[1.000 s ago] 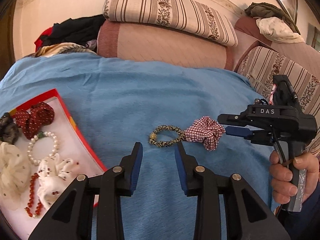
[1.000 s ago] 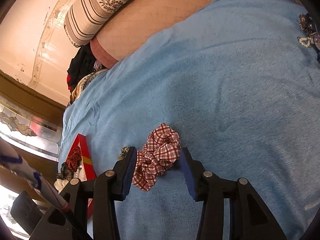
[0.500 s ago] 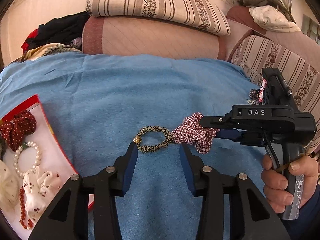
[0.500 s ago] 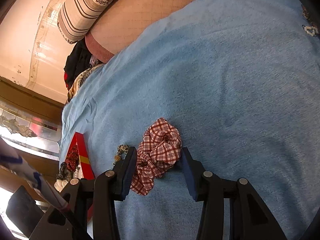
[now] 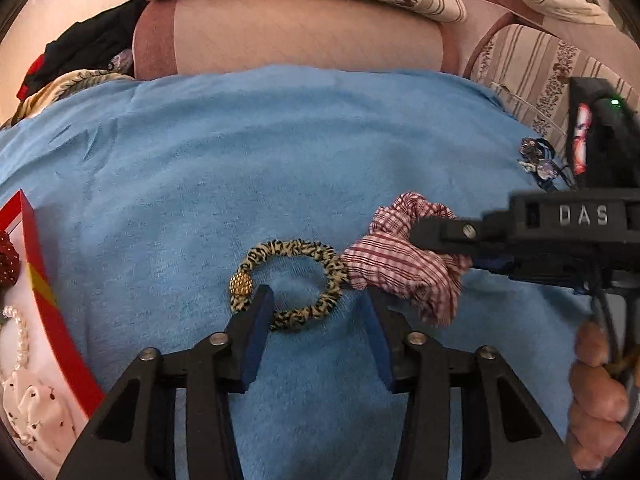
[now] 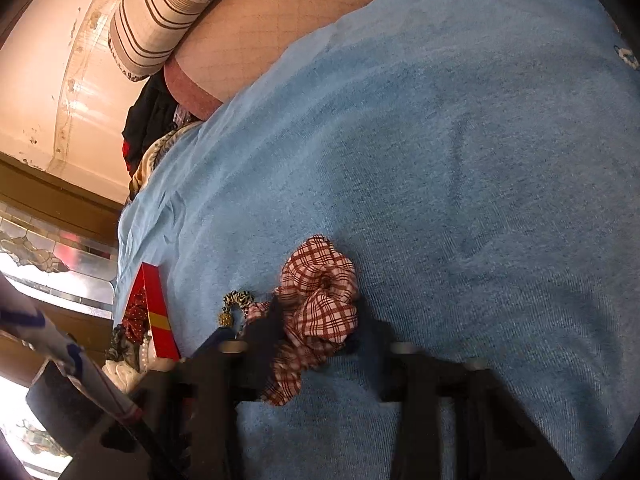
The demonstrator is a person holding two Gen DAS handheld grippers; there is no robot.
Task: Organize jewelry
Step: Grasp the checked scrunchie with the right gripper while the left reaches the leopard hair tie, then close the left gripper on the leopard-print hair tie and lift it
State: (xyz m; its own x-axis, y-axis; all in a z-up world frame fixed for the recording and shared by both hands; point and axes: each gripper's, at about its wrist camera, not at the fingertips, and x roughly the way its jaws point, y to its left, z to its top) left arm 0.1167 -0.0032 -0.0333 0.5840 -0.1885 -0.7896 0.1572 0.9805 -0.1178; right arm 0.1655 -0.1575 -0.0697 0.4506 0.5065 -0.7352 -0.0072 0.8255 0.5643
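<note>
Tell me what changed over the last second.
The left gripper advanced until its open fingers straddle the leopard-print hair tie. The right gripper closed in around the plaid scrunchie; grip unclear through blur. Both items stay on the blue blanket, touching.

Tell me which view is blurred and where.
Right wrist view: right tongs smeared dark by motion blur; red plaid fabric scrunchie fairly sharp. Left wrist view: left tongs and leopard-print hair tie crisp; fisheye bends the edges.

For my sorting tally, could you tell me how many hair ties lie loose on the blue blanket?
2: the leopard-print hair tie between the left gripper's fingers, the plaid scrunchie touching it. Others may be hidden.
</note>
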